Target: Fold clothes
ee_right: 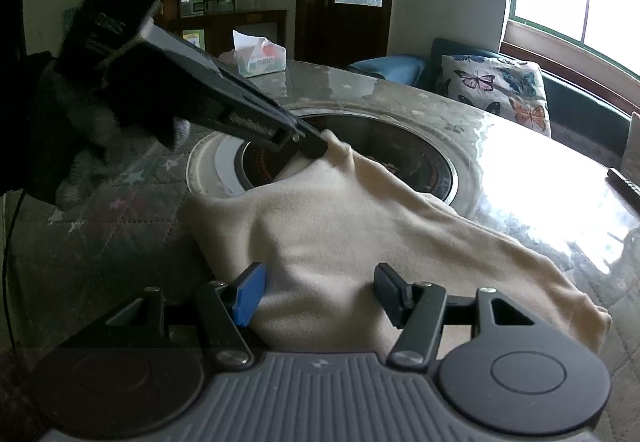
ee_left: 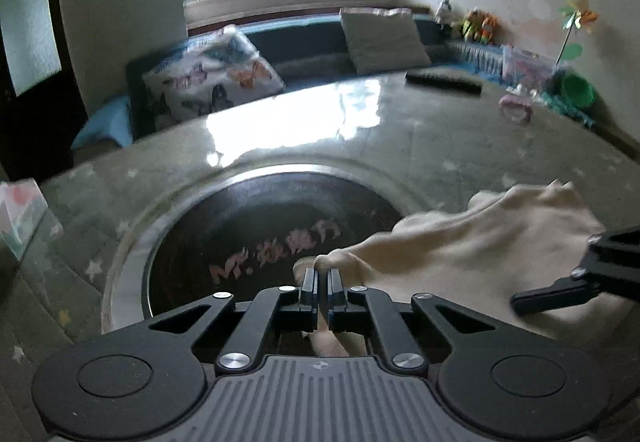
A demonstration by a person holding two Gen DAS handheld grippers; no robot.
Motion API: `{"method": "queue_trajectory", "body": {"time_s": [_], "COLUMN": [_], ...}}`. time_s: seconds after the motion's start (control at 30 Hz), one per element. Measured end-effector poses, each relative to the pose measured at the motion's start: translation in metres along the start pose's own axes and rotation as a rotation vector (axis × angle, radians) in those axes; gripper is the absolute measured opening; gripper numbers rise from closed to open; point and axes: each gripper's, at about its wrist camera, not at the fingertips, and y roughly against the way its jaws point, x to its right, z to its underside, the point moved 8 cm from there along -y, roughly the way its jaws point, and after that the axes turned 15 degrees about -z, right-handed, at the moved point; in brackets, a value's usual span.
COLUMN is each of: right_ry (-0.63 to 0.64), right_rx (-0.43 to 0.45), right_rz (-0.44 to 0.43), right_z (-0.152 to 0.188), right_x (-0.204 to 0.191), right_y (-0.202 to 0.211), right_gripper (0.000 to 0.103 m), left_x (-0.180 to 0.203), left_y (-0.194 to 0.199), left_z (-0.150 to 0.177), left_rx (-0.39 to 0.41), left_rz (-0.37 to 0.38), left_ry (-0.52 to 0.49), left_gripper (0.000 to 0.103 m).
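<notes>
At the bottom centre of the left wrist view, the left gripper (ee_left: 323,276) is pressed together on a fold of the cream garment (ee_right: 340,234). The right gripper (ee_right: 320,292) stands spread just over the cloth, which lies mid-frame on the glass-topped table (ee_right: 520,170), partly across the round dark inset (ee_left: 248,218). Pink writing there is blurred, unreadable. Upper centre, a tissue box (ee_right: 260,56); its label is too small to read.

A tissue box (ee_right: 259,56) stands on the glossy table (ee_left: 400,130), a butterfly cushion (ee_left: 212,80) beyond, perhaps a remote (ee_left: 442,81) near the far edge.
</notes>
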Motion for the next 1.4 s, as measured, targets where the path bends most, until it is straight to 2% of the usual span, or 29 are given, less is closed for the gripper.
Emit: {"method": "queue_trajectory", "body": {"time_s": [0.07,0.2,0.4,0.57,0.77,0.93,1.13,1.3,1.4], "right_ry": [-0.001,-0.010,-0.004,0.053,0.126,0.075,-0.093,-0.197,-0.246], "right_rx": [0.000,0.017,0.071,0.038,-0.009,0.059,0.105,0.099,0.086], "right_rz": [-0.004,-0.026,-0.153,-0.257,-0.300,-0.245,-0.070,0.039,0.062], "right_z": [0.000,-0.006,-0.032,-0.038,-0.026,-0.023,0.008,0.039,0.055], "right_x": [0.000,0.001,-0.009,-0.038,-0.068,-0.057,-0.008,0.024,0.040], "right_y": [0.000,0.004,-0.005,-0.031,-0.041,0.000,0.052,0.076,0.081], "right_gripper": [0.061,0.053,0.053,0.054,0.053,0.054,0.054,0.054,0.054], "left_x": [-0.002,-0.007,-0.008,-0.008,-0.011,-0.018,-0.004,0.013,0.014], "left_y": [-0.008,-0.010,-0.013,-0.015,-0.011,0.009,0.051,0.055,0.047], "left_z": [0.005,0.005,0.002,0.002,0.003,0.000,0.007,0.023,0.031], "left_rx": [-0.025,-0.041,-0.057,-0.062,-0.053,-0.012,0.053,0.044,0.009], "left_rz": [0.015,0.056,0.074,0.081,0.063,0.031,0.084,0.113,0.117], "left_ry": [0.014,0.045,0.031,0.033,0.050,0.090,0.102,0.047,0.060], "left_gripper": [0.005,0.005,0.005,0.005,0.010,0.010,0.009,0.010,0.010]}}
